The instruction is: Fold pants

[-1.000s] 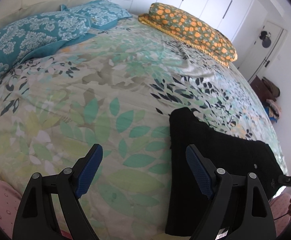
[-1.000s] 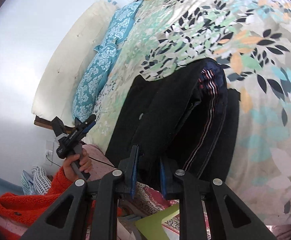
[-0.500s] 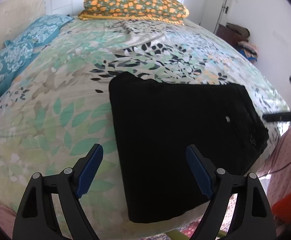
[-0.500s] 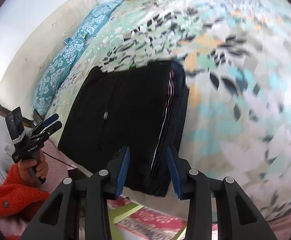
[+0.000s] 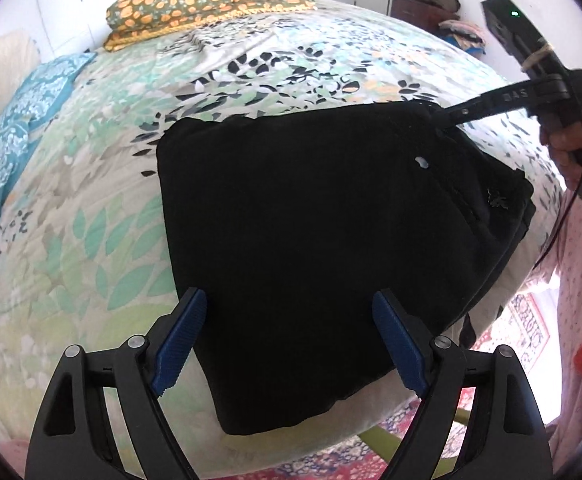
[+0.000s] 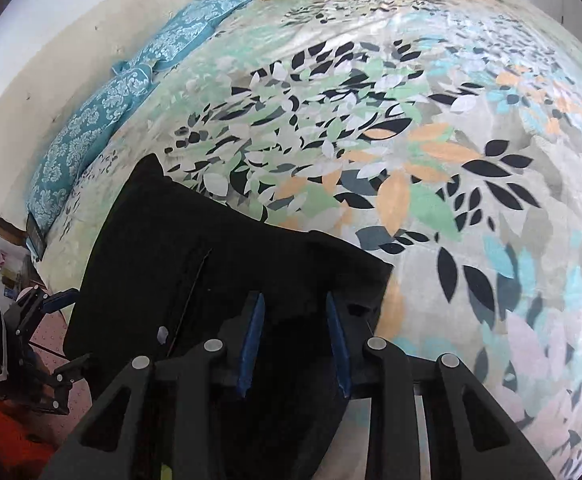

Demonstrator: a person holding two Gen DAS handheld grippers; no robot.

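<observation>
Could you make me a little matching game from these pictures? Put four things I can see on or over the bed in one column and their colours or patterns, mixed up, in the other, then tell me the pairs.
Things:
1. folded pants
2. pillow at the far end of the bed
3. pillow along the left side
4. pads of the left hand-held gripper

Colours or patterns:
A. teal with a white damask print
B. plain black
C. blue, ribbed
D. olive green with orange flowers

Pairs: 1-B, 2-D, 3-A, 4-C
</observation>
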